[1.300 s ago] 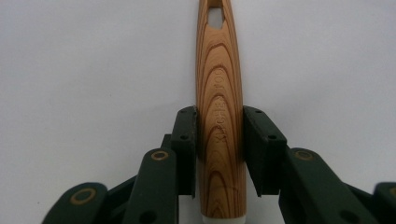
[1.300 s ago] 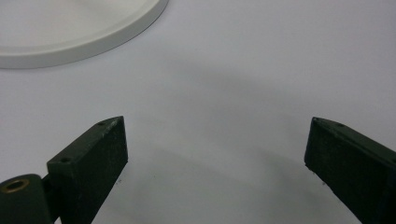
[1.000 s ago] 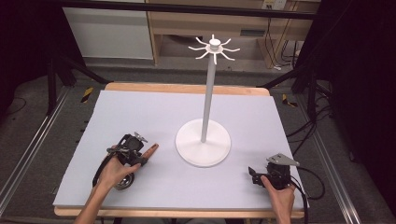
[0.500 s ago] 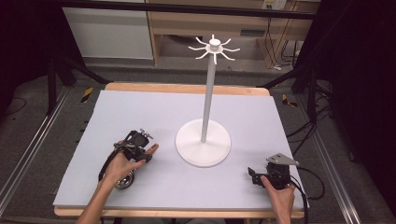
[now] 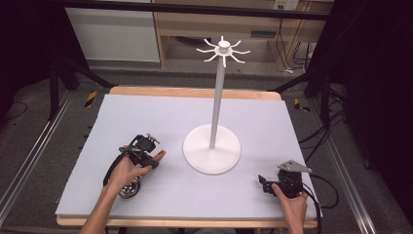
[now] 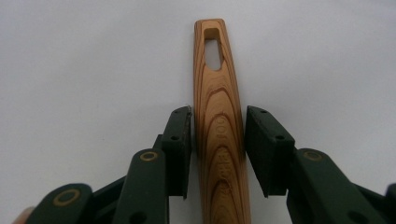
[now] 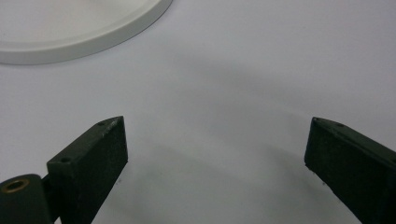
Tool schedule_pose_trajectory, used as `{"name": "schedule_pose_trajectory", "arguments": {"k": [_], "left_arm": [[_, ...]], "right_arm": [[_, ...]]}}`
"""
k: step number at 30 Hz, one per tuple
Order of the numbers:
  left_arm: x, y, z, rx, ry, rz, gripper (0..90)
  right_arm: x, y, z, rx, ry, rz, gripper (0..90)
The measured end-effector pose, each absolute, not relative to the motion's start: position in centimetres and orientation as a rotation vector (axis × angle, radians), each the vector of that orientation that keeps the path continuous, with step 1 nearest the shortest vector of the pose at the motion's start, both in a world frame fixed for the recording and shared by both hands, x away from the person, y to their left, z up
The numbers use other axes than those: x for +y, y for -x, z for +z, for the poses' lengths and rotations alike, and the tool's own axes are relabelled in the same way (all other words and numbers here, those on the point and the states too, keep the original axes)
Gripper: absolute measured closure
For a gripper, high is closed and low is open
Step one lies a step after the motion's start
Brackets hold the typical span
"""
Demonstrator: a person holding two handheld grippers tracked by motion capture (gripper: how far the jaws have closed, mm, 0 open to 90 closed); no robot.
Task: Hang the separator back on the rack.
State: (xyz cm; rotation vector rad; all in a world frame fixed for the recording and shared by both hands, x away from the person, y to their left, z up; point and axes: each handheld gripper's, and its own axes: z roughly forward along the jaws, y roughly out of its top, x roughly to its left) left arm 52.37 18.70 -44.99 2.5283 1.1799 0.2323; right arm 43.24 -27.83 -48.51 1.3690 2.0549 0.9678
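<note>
A utensil with a light wooden handle (image 6: 219,116) and a round metal head (image 5: 129,189) lies on the grey mat at the front left. The handle's slotted end (image 5: 159,154) pokes out toward the white stand. My left gripper (image 5: 146,152) sits over it, and its jaws have just been closing, both pads against the sides of the handle (image 6: 218,140). My right gripper (image 5: 265,185) rests at the front right, its jaws wide open over bare mat (image 7: 215,158).
A white stand (image 5: 213,155) with a tall pole and a crown of hooks (image 5: 223,48) rises from the middle of the mat. Its round base rim (image 7: 70,44) lies just ahead of my right gripper. The wooden table edge (image 5: 195,92) borders the mat.
My left hand has shifted very slightly over the utensil. The utensil, the stand and the right gripper stay where they were.
</note>
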Motion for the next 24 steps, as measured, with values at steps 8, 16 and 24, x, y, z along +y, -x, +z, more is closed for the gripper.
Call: {"name": "schedule_pose_trajectory", "arguments": {"k": [8, 16, 24], "left_arm": [[18.41, -52.43, -44.92, 1.222, -2.524, 0.251, 66.4], [18.62, -52.44, -44.92, 1.231, -2.5, 0.245, 67.6], [19.2, -51.66, -44.4, 1.203, -2.441, 0.272, 67.7]], "right_arm": [[-27.84, -43.31, -48.55, 2.066, -1.373, 0.964, 6.5], [-27.89, -43.34, -48.55, 2.069, -1.37, 0.963, 6.5], [-27.89, -43.33, -48.57, 2.07, -1.369, 0.96, 6.5]]}}
